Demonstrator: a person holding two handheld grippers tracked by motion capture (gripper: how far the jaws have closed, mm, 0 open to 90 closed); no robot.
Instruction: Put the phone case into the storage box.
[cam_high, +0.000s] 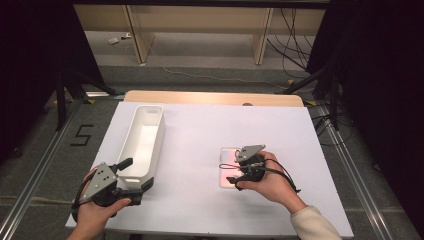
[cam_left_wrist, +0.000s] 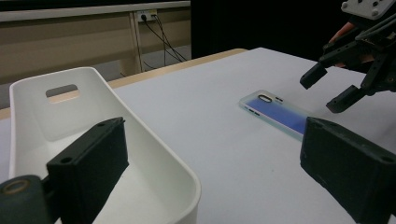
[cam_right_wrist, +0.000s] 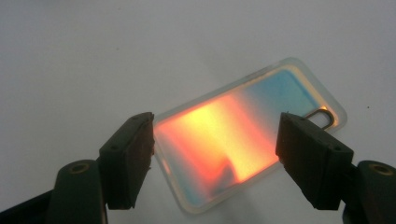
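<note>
R gripper (cam_high: 235, 181) is hovering over the near end of the phone case (cam_right_wrist: 243, 135), fingers (cam_right_wrist: 128, 158) standing wide w/ nothing gripped; the case is lying flat on the white surface (cam_high: 200, 200), showing between them, not pressed. It's sitting right of centre, well apart from the white bin (cam_high: 142, 142). L gripper (cam_high: 131, 192) is resting at the bin's near end, fingers (cam_left_wrist: 91, 168) spread wide w/ the bin's near corner between them, pads not pressing.

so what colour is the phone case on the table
Iridescent: the phone case shifts from orange-red through yellow to pale blue, with a clear rim. Best in the right gripper view.
</note>
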